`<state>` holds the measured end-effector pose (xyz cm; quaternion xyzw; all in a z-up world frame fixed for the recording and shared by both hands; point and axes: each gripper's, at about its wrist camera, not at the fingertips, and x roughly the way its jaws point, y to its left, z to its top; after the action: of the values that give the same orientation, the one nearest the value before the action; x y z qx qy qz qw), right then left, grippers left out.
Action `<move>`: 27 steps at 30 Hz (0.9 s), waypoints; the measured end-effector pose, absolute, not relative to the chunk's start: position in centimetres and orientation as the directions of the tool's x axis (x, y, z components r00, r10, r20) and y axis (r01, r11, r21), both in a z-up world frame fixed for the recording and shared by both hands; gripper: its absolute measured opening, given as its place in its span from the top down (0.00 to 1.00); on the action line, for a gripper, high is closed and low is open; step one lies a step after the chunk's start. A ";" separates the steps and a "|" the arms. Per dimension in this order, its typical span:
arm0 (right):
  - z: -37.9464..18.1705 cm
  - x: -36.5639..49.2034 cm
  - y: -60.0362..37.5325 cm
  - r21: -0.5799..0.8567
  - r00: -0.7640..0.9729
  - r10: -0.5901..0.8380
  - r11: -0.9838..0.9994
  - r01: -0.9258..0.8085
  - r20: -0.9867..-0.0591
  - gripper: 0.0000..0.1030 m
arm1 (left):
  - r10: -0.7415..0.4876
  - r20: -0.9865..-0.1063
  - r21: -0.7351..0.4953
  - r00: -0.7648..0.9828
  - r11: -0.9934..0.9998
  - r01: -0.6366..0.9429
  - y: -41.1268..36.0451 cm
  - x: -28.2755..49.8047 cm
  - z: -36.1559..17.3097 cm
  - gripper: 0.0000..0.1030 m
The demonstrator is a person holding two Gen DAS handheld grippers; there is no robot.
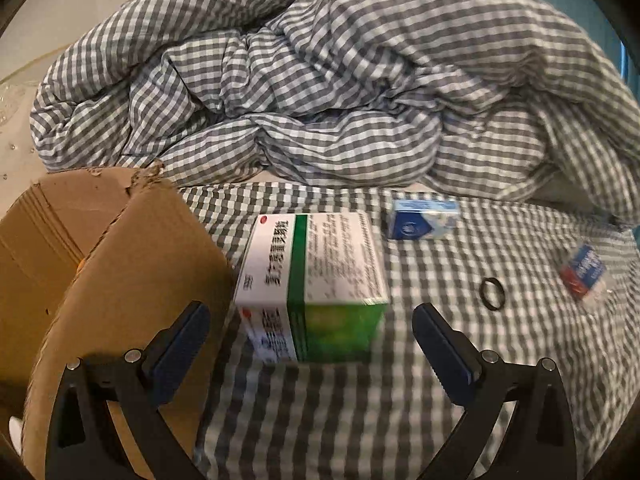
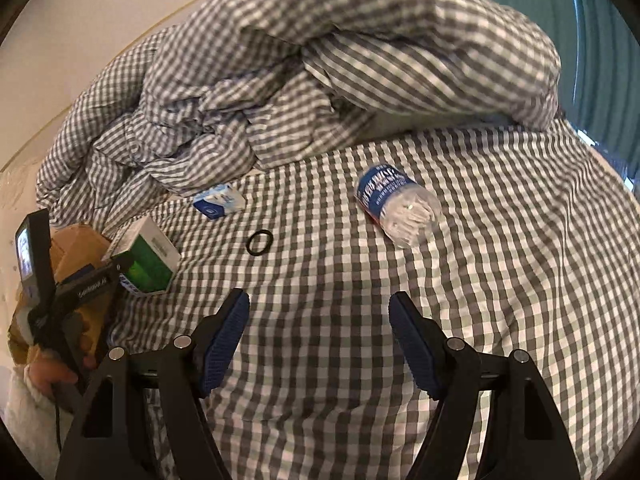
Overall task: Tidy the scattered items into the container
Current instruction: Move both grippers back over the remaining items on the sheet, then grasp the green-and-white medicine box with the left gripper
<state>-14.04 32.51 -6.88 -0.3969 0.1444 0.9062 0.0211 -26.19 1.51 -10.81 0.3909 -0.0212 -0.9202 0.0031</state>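
Observation:
A green-and-white medicine box [image 1: 316, 280] lies on the checked bedsheet, just beyond my left gripper [image 1: 312, 320], which stands wide open with nothing between its fingers. Left of it is the open cardboard box [image 1: 132, 264]. A small blue-and-white box [image 1: 424, 220], a black ring [image 1: 491, 299] and a plastic water bottle [image 1: 584, 276] lie farther right. In the right wrist view my right gripper [image 2: 320, 316] is open over bare sheet. The bottle [image 2: 398, 206] lies ahead of it, with the ring [image 2: 260, 242], small box [image 2: 219, 201] and medicine box [image 2: 148, 258] to the left.
A crumpled checked duvet [image 1: 320, 80] is heaped across the back of the bed. A hand holding the left gripper [image 2: 60, 300] shows at the left edge of the right wrist view, in front of the cardboard box [image 2: 80, 240]. A teal wall [image 2: 600, 40] lies beyond the bed.

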 end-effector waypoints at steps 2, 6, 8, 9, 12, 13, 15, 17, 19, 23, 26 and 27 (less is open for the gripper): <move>-7.2 -14.2 32.7 0.250 -0.682 -0.079 -0.956 -0.156 -0.727 0.30 | -0.036 -0.721 0.055 -0.692 -0.998 -0.005 1.5 -27.2 -11.4 0.00; -8.0 -14.6 33.0 0.244 -0.674 -0.074 -0.956 -0.162 -0.735 0.30 | -0.060 -0.729 0.104 -0.682 -0.994 -0.024 2.1 -28.9 -12.6 0.00; -8.4 -14.8 33.1 0.246 -0.668 -0.077 -0.955 -0.164 -0.741 0.30 | -0.078 -0.726 0.133 -0.684 -0.991 -0.028 2.4 -29.5 -13.2 0.00; -8.7 -14.9 33.2 0.246 -0.664 -0.076 -0.955 -0.165 -0.744 0.30 | -0.080 -0.729 0.140 -0.680 -0.990 -0.033 2.6 -29.8 -13.6 0.00; -9.3 -15.2 33.4 0.242 -0.650 -0.075 -0.955 -0.171 -0.756 0.30 | -0.035 -0.751 0.105 -0.659 -0.992 -0.067 2.9 -30.3 -14.3 0.00; -9.6 -15.4 33.5 0.242 -0.641 -0.077 -0.954 -0.175 -0.764 0.30 | -0.013 -0.757 0.081 -0.654 -0.994 -0.074 2.9 -30.3 -14.4 0.01; -9.9 -15.5 33.5 0.237 -0.632 -0.071 -0.954 -0.182 -0.771 0.30 | -0.017 -0.739 0.080 -0.673 -0.995 -0.062 3.0 -30.0 -14.3 0.25; -9.9 -15.4 33.6 0.244 -0.633 -0.077 -0.953 -0.181 -0.770 0.30 | -0.017 -0.732 0.091 -0.681 -0.993 -0.072 3.2 -29.7 -13.9 0.26; -9.7 -15.2 33.6 0.243 -0.638 -0.075 -0.953 -0.179 -0.766 0.30 | -0.013 -0.705 0.100 -0.709 -0.992 -0.081 3.5 -28.8 -12.7 0.26; -8.9 -15.0 34.0 0.242 -0.658 -0.079 -0.957 -0.161 -0.749 0.30 | -0.005 -0.696 0.104 -0.718 -0.990 -0.095 4.2 -27.2 -10.3 0.26; -7.5 -15.8 34.4 0.187 -0.682 -0.059 -0.975 -0.116 -0.729 0.30 | 0.025 -0.687 0.085 -0.726 -0.990 -0.114 4.6 -25.3 -8.5 0.26; -6.8 -16.4 34.7 0.161 -0.692 -0.055 -0.983 -0.090 -0.720 0.30 | 0.039 -0.681 0.081 -0.731 -0.988 -0.128 4.8 -24.5 -8.0 0.25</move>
<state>-16.44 34.67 -6.85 -0.3922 0.0923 0.9152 0.0095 -24.49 4.80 -7.99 0.3641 -0.0612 -0.9283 -0.0450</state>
